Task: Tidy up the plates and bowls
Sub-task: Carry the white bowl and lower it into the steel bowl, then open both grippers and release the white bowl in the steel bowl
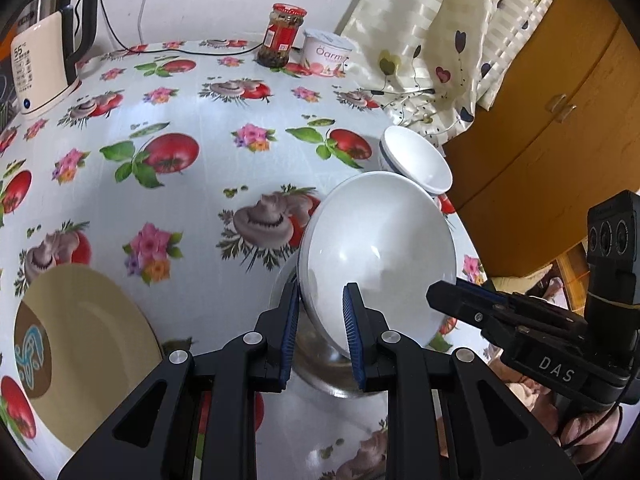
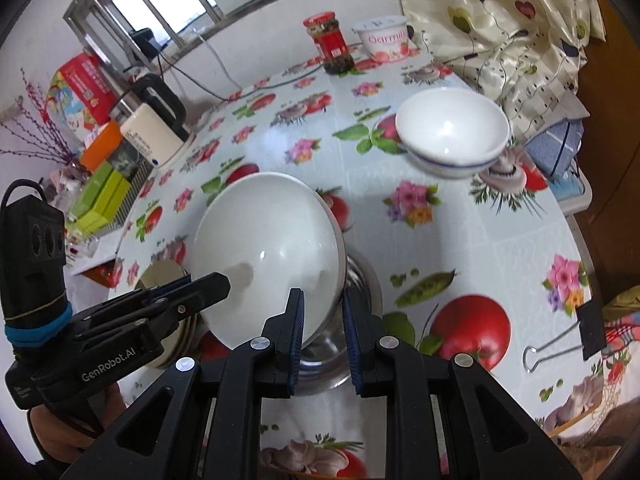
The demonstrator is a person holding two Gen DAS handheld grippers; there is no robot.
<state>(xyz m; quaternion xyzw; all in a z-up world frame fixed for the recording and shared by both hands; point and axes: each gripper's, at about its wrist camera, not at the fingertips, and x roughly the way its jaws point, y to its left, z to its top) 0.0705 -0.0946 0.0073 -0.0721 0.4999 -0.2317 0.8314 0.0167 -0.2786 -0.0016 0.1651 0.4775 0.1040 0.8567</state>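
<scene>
Table (image 1: 192, 128), one, under a tablecloth printed with tomatoes, mushrooms and flowers.

White bowls, two. Large white bowl (image 1: 380, 252), tilted, held above a steel bowl (image 1: 320, 368) (one) that sits on the table; its rim is gripped on both sides. Small white bowl (image 1: 416, 160) with a blue band, one, upright near the table's curtain-side edge, apart from the large one.

Plates, one: yellow plate (image 1: 88, 344) with a brown and blue motif, flat on the table, left of the steel bowl.

Tongs, two pairs. Left tongs (image 1: 322, 332): clamped on the large white bowl's rim, one pad inside, one outside. Right tongs (image 2: 322, 334): clamped on the opposite rim likewise.

Other items at the far edge: one red-lidded jar (image 1: 282, 36), one yogurt tub (image 1: 328, 52), one electric kettle (image 1: 48, 56). One binder clip (image 2: 560, 340) lies at the near right.
</scene>
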